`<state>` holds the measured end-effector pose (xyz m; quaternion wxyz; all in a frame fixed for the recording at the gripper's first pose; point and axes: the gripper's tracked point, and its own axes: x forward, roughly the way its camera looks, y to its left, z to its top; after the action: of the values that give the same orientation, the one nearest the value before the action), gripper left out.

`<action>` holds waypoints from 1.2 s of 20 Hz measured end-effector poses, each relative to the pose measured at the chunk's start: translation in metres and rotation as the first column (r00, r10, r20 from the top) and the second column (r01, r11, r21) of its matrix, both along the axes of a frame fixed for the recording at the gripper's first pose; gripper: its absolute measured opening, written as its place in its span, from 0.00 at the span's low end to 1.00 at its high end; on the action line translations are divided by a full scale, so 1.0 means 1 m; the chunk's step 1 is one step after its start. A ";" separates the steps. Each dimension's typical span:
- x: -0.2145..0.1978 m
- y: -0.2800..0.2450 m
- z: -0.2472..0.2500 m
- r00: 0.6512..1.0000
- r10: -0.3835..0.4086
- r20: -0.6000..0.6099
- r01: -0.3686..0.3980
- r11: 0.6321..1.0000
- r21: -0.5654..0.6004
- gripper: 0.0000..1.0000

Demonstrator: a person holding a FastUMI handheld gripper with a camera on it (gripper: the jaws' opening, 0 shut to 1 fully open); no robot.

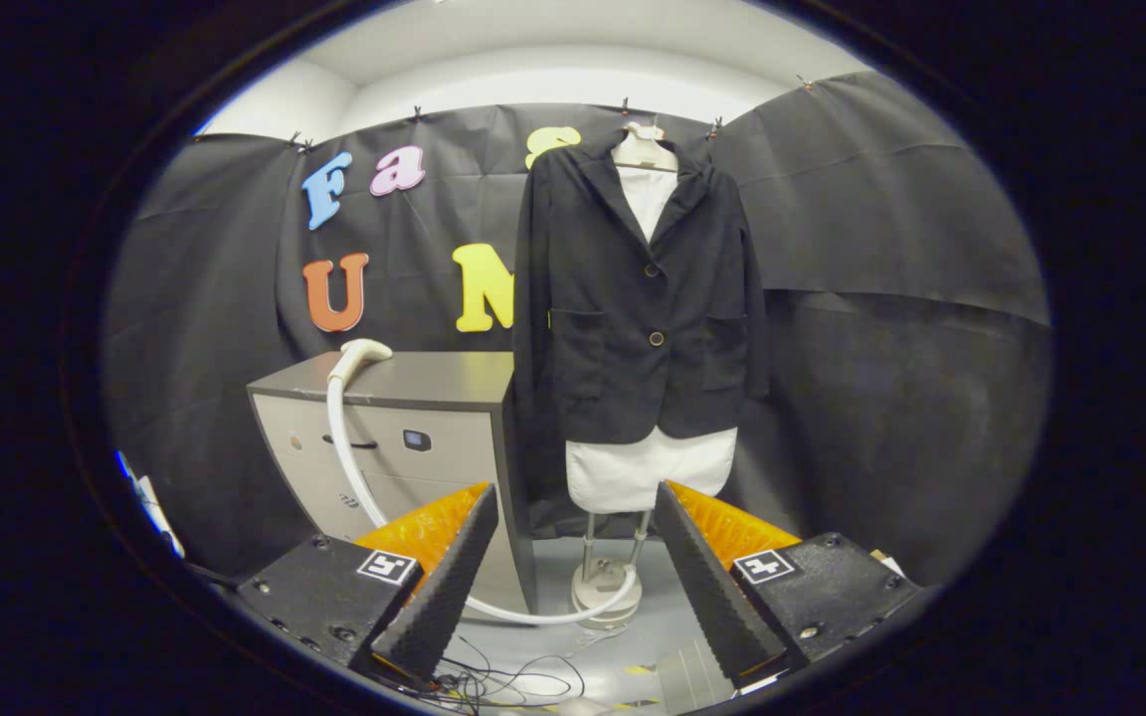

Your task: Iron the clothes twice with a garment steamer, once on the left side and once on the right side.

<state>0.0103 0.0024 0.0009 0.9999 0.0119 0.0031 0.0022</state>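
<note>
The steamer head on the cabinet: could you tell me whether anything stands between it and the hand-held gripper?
Nothing visible does. The hand-held gripper is open and holds nothing. The steamer head rests on the cabinet beyond the fingers, to the left of the hanging jacket. Its hose drops down the cabinet front to the steamer base.

no legible labels, brands, numbers

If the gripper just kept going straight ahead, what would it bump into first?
Probably the white shirt hanging under the dark jacket on the stand. The gripper is open, holding nothing, and the shirt sits straight ahead between its fingers. How far off it is, the picture can't say.
</note>
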 end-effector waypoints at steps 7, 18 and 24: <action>0.019 0.008 0.032 0.999 0.006 0.034 -0.006 1.000 0.007 1.00; 0.095 0.107 0.117 0.984 0.177 0.015 -0.175 0.981 -0.086 1.00; 0.156 0.224 0.137 0.931 0.362 -0.045 -0.365 0.921 -0.136 1.00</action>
<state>0.1664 0.2263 0.1375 0.9803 -0.0599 0.0149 0.1874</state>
